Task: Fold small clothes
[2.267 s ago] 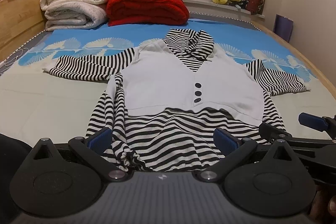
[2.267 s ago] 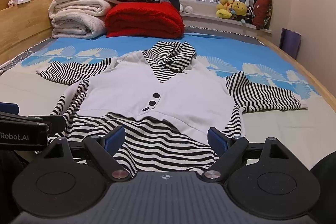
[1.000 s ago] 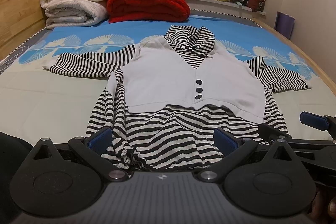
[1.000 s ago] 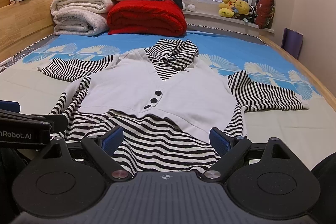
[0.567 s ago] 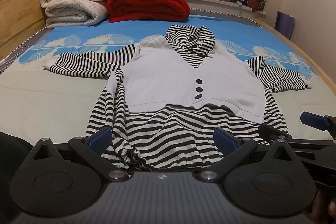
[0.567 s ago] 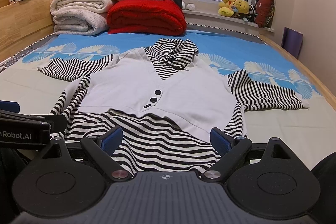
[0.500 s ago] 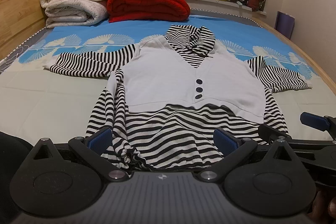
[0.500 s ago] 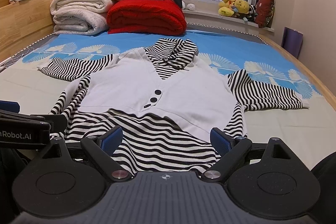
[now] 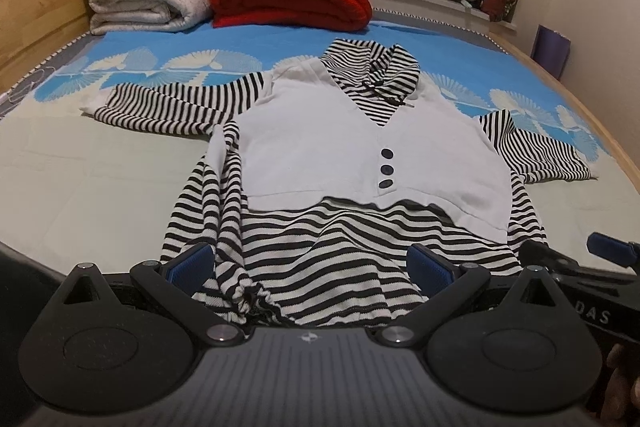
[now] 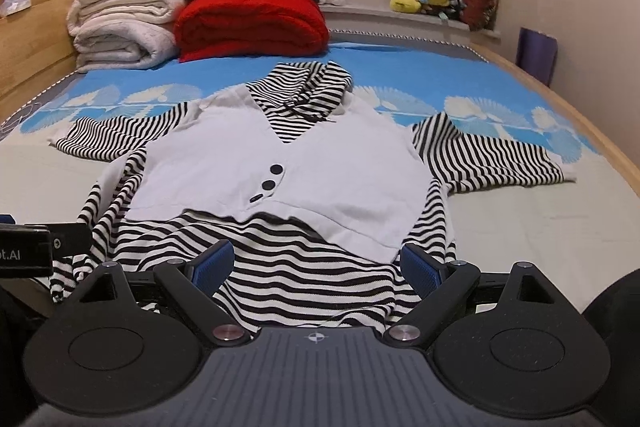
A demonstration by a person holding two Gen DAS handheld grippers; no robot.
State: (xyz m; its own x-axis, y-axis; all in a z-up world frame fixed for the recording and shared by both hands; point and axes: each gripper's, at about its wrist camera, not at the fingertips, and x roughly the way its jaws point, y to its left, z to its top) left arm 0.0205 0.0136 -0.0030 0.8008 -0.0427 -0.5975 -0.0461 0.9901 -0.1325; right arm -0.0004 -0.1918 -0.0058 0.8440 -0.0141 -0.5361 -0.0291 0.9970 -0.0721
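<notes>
Nearest, at 6 o'clock in each wrist view: left tool [image 9: 310,265] and right tool [image 10: 316,265], both spread wide and released, gripping nothing, blue pads poised over the striped hem [image 9: 320,267] of the garment [image 9: 360,163]. Seen from the left wrist view, right tool also just visible at 4 o'clock, beside the hem's right corner.

Slightly farther: hem bunched and rucked toward 7 o'clock in the left view, a gathered pucker [image 9: 252,297] close to the left pad. Best smoothed or pinched outside that pucker, so no crease gets folded in.

Middle distance: white vest panel [image 10: 280,179] with three dark buttons [image 10: 269,183], lying face up and mostly flat on the bed [image 10: 540,227]. Sleeves spread out toward 10 o'clock [image 10: 108,137] and 2 o'clock [image 10: 492,159], not yet brought in.

Judged as the start of folding: nothing folded so far. Sensible to pinch each hem corner through both fabric layers, at matching height, then carry both upward evenly toward the collar [image 10: 312,95] at 12 o'clock; or to bring the sleeves across the chest first. Uneven lift likely to skew the fold.

Farthest, at 11 o'clock: folded white quilts [image 10: 120,31] and a red blanket [image 10: 252,27] by the headboard, well apart from the garment
</notes>
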